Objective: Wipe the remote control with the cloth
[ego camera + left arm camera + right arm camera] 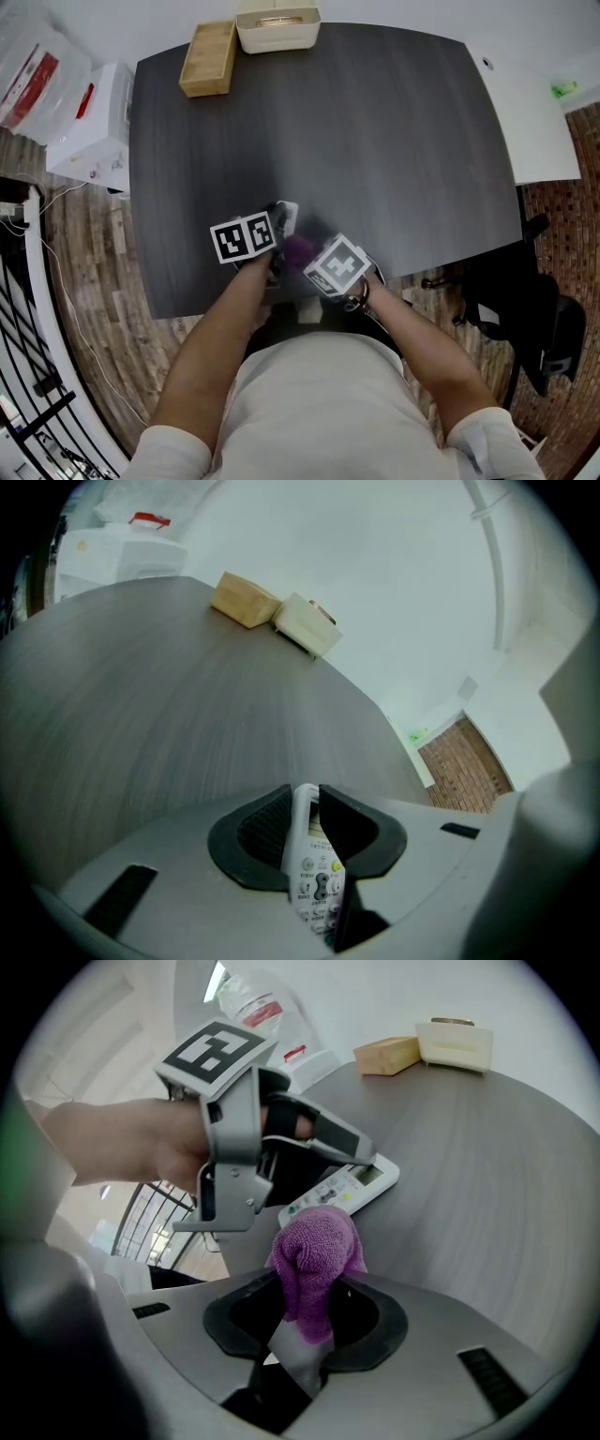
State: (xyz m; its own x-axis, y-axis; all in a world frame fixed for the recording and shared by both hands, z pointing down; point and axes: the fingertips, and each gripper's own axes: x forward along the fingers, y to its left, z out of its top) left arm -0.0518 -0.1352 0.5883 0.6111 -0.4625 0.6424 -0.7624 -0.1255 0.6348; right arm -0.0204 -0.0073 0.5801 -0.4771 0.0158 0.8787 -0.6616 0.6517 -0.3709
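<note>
My left gripper (pixel 305 841) is shut on a white remote control (pixel 316 878), held edge-on between its dark jaws above the dark table (pixel 141 696). In the head view the left gripper (pixel 272 246) and the remote control (pixel 287 216) sit near the table's front edge. My right gripper (pixel 309 1321) is shut on a bunched purple cloth (pixel 315 1262), whose top touches the remote control (pixel 342 1188) on its button side. The purple cloth (pixel 298 250) shows between the two marker cubes, with the right gripper (pixel 314 267) just right of the left.
At the table's far edge stand a wooden box (pixel 209 58) and a cream tray (pixel 277 28). A white cabinet (pixel 94 127) with plastic bags is left of the table, a white desk (pixel 525 112) to the right, and a black chair (pixel 525 309) at the front right.
</note>
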